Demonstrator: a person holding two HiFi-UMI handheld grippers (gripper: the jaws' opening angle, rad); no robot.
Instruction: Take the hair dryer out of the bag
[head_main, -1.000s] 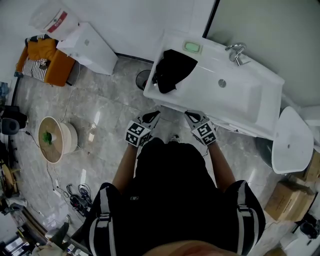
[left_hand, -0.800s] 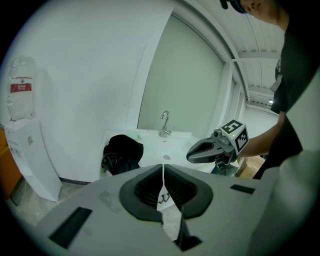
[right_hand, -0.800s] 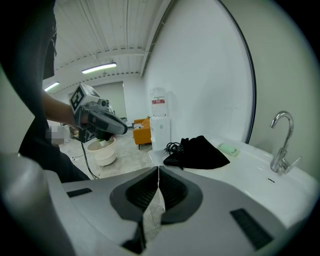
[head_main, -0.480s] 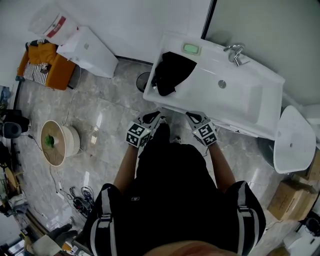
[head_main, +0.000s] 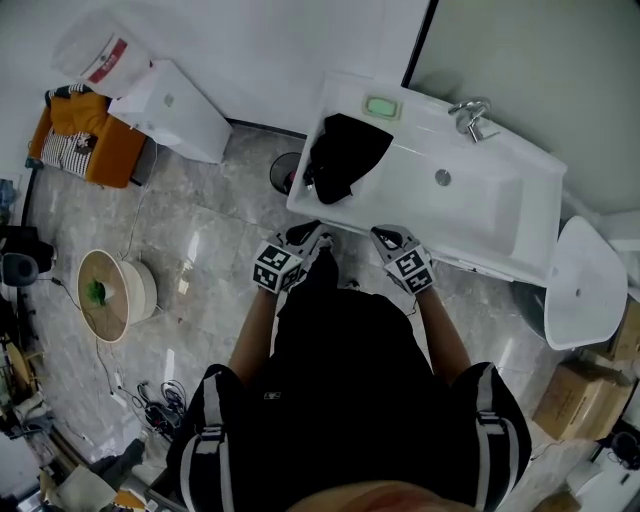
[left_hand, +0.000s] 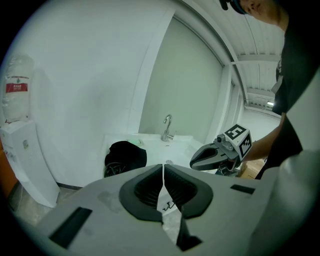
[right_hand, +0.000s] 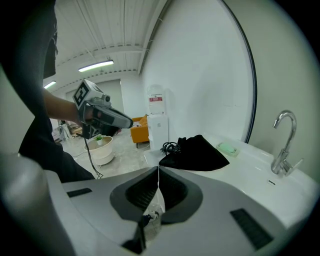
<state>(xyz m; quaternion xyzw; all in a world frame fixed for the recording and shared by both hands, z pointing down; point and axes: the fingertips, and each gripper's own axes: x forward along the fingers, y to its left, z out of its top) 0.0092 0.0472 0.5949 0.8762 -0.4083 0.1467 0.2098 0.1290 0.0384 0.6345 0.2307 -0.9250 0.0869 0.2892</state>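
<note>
You are holding the left tongs (head_main: 316, 234) and right tongs (head_main: 382, 233) shut, empty, near the bench (head_main: 530, 160); the bag (head_main: 343, 155) is lying untouched, dryer seemingly inside.

Black bag (head_main: 345, 155) lies slumped on the white basin's (head_main: 480, 205) left end (a coiled cord (right_hand: 170, 147) shows at its mouth)

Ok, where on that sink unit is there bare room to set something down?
The basin is bare from the black bag across to its right wall, apart from the drain. The left end is crowded: the bag covers it, with the soap dish behind. The faucet takes the back right.
</note>
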